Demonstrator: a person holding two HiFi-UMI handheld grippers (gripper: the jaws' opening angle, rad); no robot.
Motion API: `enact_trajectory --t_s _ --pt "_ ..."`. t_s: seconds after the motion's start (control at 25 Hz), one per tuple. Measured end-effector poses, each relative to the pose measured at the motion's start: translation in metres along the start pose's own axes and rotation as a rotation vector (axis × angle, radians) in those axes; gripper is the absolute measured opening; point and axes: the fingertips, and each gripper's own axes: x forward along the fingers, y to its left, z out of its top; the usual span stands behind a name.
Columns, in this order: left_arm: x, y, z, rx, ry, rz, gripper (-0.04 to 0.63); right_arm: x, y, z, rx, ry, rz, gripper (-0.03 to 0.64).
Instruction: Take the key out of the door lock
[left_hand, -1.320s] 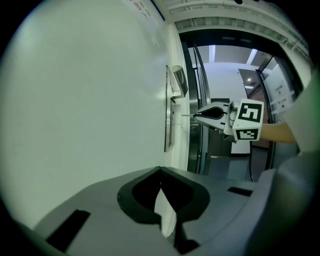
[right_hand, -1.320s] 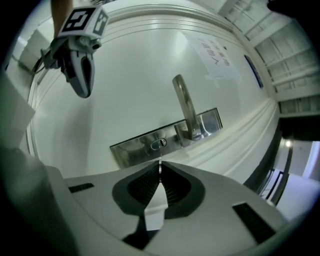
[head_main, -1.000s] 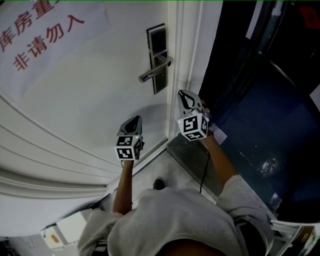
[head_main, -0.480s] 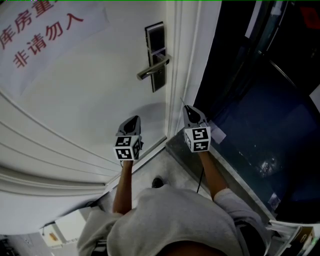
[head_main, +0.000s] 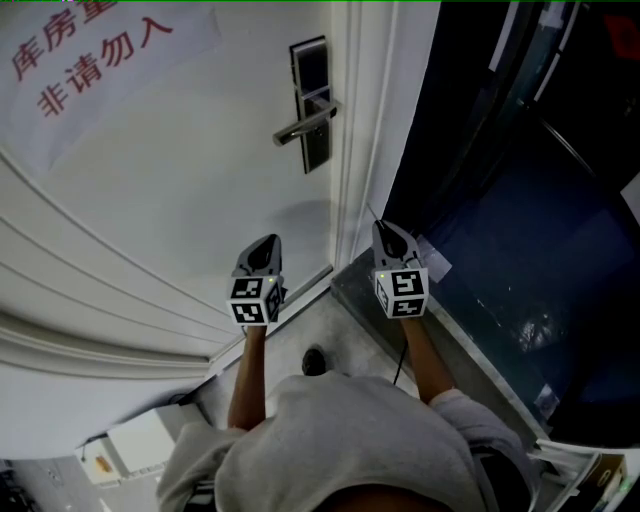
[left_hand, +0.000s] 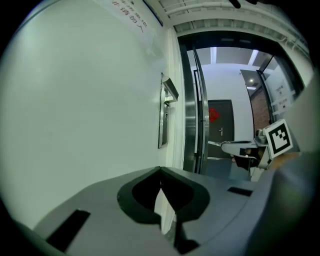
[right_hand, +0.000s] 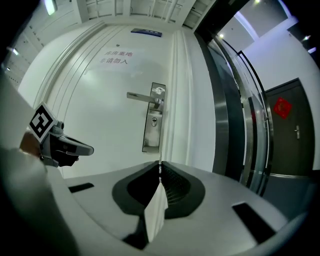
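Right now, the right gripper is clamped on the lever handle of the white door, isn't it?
Not clamped. The right gripper is shut on nothing, well short of the lever handle of the white door; the right gripper view shows its jaws together and the handle beyond them.

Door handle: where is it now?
In the head view the door handle sits top centre, on the metal lock plate near the right edge of the white door.

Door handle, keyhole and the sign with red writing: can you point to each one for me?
door handle (head_main: 303, 127), head view, middle of the silver lever.
keyhole (right_hand: 153, 120), right gripper view, the small round lock under the lever.
sign (head_main: 100, 70), head view, middle of the white paper.
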Motion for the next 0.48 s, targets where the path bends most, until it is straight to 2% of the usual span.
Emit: enact_trajectory --t_s 0.48 --pt "-0.043 -0.016 -0.006 -0.001 -0.016 0.028 0.018 -0.043 0.005 0.008 -0.012 -0.029 -0.010 0.029"
